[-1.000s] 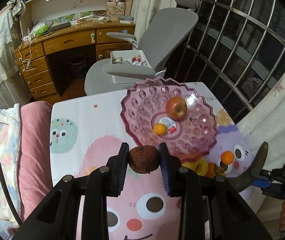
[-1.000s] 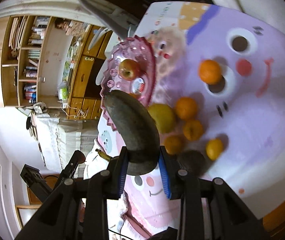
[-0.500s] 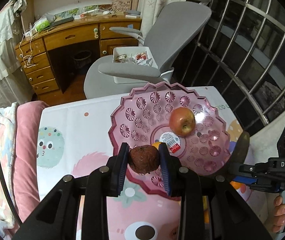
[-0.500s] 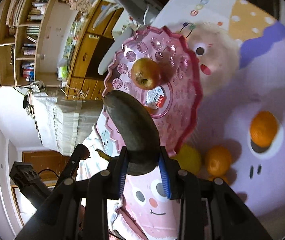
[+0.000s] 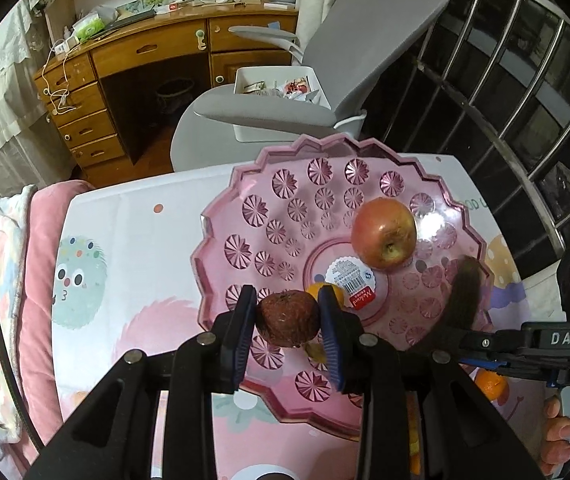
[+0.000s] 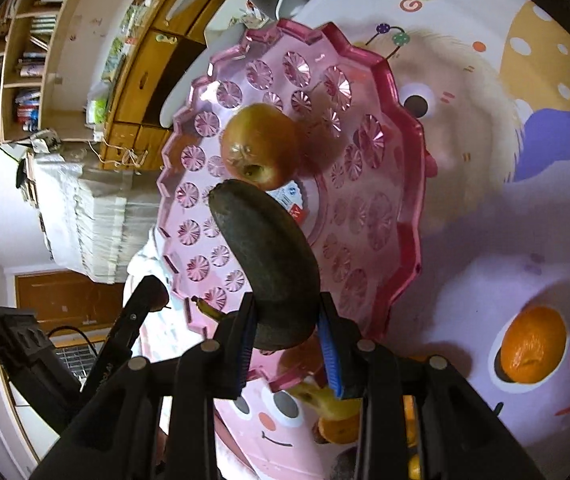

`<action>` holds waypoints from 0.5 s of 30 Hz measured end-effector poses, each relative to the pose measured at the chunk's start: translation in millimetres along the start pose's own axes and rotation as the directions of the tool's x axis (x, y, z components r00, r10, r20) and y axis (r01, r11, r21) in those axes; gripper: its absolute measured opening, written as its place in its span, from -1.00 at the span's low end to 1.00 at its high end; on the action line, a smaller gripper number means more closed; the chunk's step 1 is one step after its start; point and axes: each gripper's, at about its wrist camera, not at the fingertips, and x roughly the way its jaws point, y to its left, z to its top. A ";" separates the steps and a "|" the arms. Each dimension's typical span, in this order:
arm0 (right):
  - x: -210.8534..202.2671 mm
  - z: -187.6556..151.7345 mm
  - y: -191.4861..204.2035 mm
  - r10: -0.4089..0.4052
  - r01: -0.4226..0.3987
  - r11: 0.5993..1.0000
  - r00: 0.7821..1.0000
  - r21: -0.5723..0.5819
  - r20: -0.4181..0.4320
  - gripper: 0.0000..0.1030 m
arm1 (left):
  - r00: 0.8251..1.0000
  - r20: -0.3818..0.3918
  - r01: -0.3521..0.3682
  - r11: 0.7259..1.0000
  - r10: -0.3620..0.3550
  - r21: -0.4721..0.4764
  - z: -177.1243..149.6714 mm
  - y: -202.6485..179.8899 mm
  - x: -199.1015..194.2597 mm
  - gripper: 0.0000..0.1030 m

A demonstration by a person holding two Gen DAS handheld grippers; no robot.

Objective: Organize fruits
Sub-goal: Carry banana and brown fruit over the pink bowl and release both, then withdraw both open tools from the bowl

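Left gripper (image 5: 288,332) is pinching one wrinkled brown fruit (image 5: 287,318) between its two blue pads, holding it above the near rim of the pink bowl (image 5: 245,240). Right gripper (image 6: 285,344) is clamping one dark, blackened banana (image 6: 265,256) by its lower end, the banana arching up over the bowl's inner slope. One bowl in sight, pink, scalloped edge, sitting on one cartoon-print tablecloth (image 5: 125,240). Inside the bowl: one red apple (image 5: 383,233) lying beside the centre label, and one small orange (image 5: 316,291) showing partly behind the brown fruit. Outside the bowl on the cloth: one orange (image 6: 533,344) lying apart from the bowl's rim on the right-wrist view, one yellowish fruit (image 6: 325,398) and one more orange piece (image 6: 339,428) tucked just under the bowl's near edge, half hidden by the right gripper. One grey chair (image 5: 325,80) is standing beyond the bowl.
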 end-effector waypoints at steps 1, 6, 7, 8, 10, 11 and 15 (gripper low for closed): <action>0.0 1.8 -0.8 0.006 -0.006 1.000 1.000 -0.004 -0.002 -0.37 | 1.000 -0.001 -0.001 1.000 0.001 0.001 -1.0 -1.0 0.5 -0.27; -0.5 3.0 8.6 -0.011 0.010 0.999 1.000 -0.051 -0.019 -0.36 | 1.000 -0.009 -0.006 1.000 0.006 -0.019 -6.9 -3.0 -3.9 -0.06; -1.3 2.3 10.0 -0.009 0.008 0.998 1.000 -0.058 -0.024 -0.36 | 1.000 -0.009 -0.003 1.000 0.003 -0.026 -8.6 -2.8 -6.7 0.02; -2.4 1.2 11.1 -0.008 0.006 0.998 1.000 -0.061 -0.026 -0.35 | 1.000 -0.007 -0.001 1.000 0.001 -0.031 -10.5 -2.4 -9.5 0.04; -5.9 -1.8 13.0 -0.005 0.004 0.998 1.000 -0.062 -0.024 -0.33 | 1.000 -0.008 0.003 0.999 -0.004 -0.039 -15.2 -1.7 -16.1 0.05; -8.1 -3.6 13.2 -0.003 0.002 0.998 1.000 -0.061 -0.023 -0.32 | 1.000 -0.011 0.007 0.999 -0.007 -0.042 -18.3 -1.3 -20.3 0.06; -21.8 -14.5 11.6 0.020 -0.021 0.999 1.000 -0.042 -0.016 -0.28 | 1.000 -0.019 0.016 0.998 -0.017 -0.058 -29.0 0.8 -34.0 0.06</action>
